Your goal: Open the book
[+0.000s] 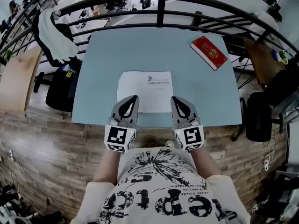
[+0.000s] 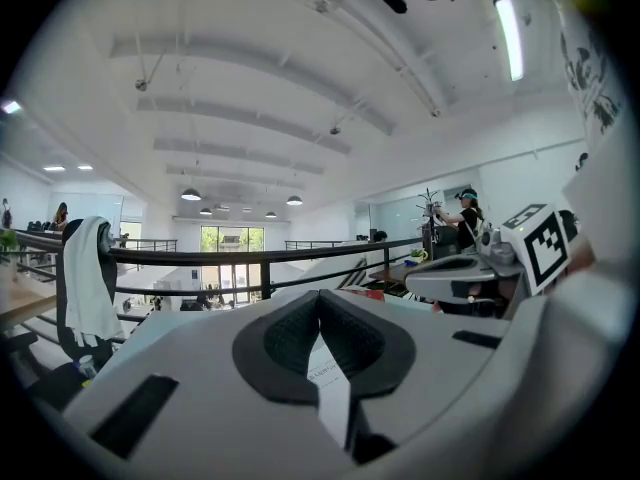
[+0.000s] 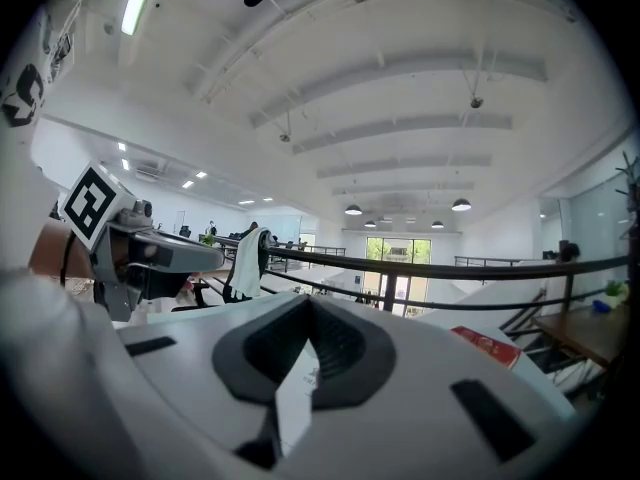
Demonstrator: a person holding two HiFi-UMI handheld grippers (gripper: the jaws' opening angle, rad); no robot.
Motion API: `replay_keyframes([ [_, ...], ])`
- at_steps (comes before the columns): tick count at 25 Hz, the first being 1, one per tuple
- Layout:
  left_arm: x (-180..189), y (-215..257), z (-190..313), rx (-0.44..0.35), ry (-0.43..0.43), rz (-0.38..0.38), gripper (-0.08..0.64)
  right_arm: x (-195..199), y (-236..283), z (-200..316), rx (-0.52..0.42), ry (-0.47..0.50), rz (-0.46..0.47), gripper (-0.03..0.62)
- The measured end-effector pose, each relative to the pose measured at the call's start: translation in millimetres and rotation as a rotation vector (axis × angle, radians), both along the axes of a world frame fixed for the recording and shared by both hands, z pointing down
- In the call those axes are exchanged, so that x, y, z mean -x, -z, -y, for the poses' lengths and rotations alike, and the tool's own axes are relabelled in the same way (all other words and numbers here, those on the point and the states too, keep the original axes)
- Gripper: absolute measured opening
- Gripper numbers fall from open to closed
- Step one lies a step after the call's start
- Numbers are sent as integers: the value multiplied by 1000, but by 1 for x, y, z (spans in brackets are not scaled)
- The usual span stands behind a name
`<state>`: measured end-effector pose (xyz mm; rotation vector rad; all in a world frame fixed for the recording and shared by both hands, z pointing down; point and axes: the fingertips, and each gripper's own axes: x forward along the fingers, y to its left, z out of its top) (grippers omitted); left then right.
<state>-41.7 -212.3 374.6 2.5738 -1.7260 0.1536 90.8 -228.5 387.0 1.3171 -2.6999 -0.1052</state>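
Observation:
A white book point(image 1: 145, 91) lies flat on the pale blue table point(image 1: 107, 55), its top face white with a little print near the far edge. My left gripper point(image 1: 134, 98) hovers over its near left corner and my right gripper point(image 1: 174, 99) over its near right corner, both pointing away from me. Each is shut, with nothing between the jaws. In the left gripper view the left gripper point(image 2: 319, 295) has its jaws meeting at the tip, and the white book point(image 2: 328, 373) shows through the slit below. The right gripper point(image 3: 308, 301) looks the same above the white book point(image 3: 296, 388).
A red book point(image 1: 209, 52) lies at the table's far right corner, also seen as the red book point(image 3: 487, 346). A black railing point(image 1: 161, 8) curves behind the table. A chair draped with white cloth point(image 1: 53, 36) stands left and a black bag point(image 1: 258, 115) right.

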Motion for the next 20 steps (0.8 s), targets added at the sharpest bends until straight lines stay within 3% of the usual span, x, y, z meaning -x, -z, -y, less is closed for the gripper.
replay_keyframes([
  [20, 17, -2, 4, 20, 79, -34, 20, 9, 5, 1, -7, 31, -13, 9],
])
